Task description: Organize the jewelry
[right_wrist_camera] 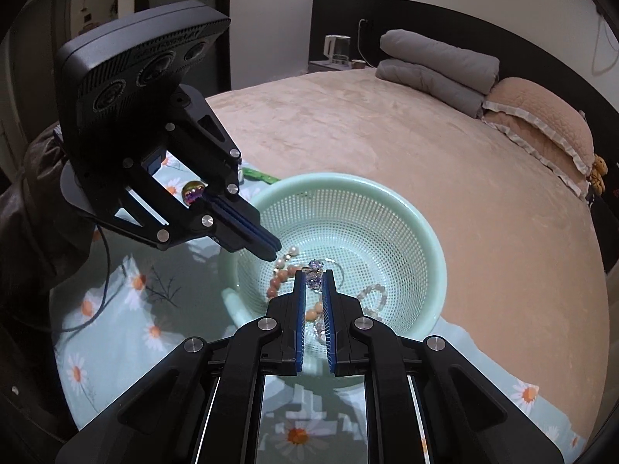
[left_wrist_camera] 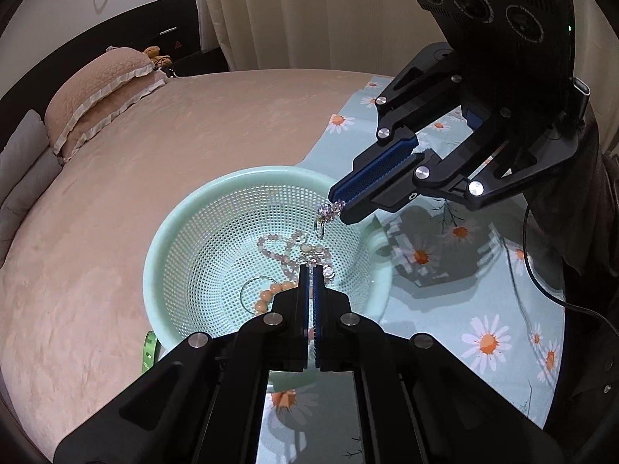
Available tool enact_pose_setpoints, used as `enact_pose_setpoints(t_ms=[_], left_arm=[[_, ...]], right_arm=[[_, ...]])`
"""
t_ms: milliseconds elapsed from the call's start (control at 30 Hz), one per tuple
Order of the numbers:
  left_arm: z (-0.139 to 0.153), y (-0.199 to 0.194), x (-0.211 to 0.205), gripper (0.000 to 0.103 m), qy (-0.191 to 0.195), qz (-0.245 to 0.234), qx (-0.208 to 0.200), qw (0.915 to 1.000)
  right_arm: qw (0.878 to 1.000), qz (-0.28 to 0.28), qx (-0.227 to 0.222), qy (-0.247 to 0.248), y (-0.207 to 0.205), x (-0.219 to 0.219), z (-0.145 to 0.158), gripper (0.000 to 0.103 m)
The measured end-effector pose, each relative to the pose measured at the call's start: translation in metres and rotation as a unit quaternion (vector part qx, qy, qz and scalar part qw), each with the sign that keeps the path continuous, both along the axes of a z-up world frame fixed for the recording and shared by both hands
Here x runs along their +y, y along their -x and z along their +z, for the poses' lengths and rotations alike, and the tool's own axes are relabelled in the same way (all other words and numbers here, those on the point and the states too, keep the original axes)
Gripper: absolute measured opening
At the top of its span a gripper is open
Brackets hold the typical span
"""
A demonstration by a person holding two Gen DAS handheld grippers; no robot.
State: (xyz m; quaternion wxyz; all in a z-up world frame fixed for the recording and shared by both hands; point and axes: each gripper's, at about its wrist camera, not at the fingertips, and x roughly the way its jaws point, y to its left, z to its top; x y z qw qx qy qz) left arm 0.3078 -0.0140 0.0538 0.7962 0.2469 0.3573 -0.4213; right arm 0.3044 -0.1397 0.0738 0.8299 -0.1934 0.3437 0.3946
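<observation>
- Crystal ring charm (left_wrist_camera: 329, 210): pinched at the tip of the right tongs (left_wrist_camera: 336, 200), hanging above the mint green basket (left_wrist_camera: 170, 239).
- Bead bracelets (left_wrist_camera: 278, 247) and other jewelry lie loose on the basket floor.
- Left tongs (left_wrist_camera: 312, 270): jaws pressed together, nothing visibly between them, poised over the basket.
- Basket rests on a daisy-print cloth (left_wrist_camera: 483, 309) at the edge of a bed (left_wrist_camera: 154, 154).
- Pillows (left_wrist_camera: 96, 92) sit at the head of the bed.
</observation>
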Motion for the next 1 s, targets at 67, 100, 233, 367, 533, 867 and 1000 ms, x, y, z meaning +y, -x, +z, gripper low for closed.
enact_pose_setpoints(t_ms=[67, 100, 233, 367, 533, 867, 1000], left_arm=[[-0.007, -0.006, -0.001, 0.003, -0.005, 0.02, -0.01, 0.9997], [-0.01, -0.01, 0.0, 0.011, -0.006, 0.036, -0.019, 0.9992], [-0.013, -0.014, 0.011, 0.078, 0.007, 0.1, -0.051, 0.9937], [-0.001, 0.004, 0.027, 0.096, 0.028, 0.121, -0.082, 0.9889], [0.012, 0.026, 0.041, 0.097, 0.011, 0.159, -0.121, 0.9797], [0.044, 0.086, 0.052, 0.097, 0.008, 0.178, -0.141, 0.9738], [0.061, 0.111, 0.05, 0.097, 0.014, 0.189, -0.158, 0.9692]], right_arm=[[1.0, -0.014, 0.002, -0.009, -0.01, -0.002, -0.01, 0.01], [1.0, -0.026, 0.003, -0.016, -0.015, -0.002, -0.014, 0.011], [0.995, -0.091, -0.018, -0.037, -0.018, -0.011, -0.026, 0.078], [0.99, -0.118, -0.045, -0.066, -0.007, -0.024, -0.017, 0.087], [0.987, -0.147, -0.043, -0.057, 0.001, -0.023, -0.004, 0.088], [0.984, -0.172, -0.033, -0.038, 0.038, -0.013, 0.018, 0.092], [0.982, -0.183, -0.046, -0.029, 0.064, -0.016, 0.032, 0.093]])
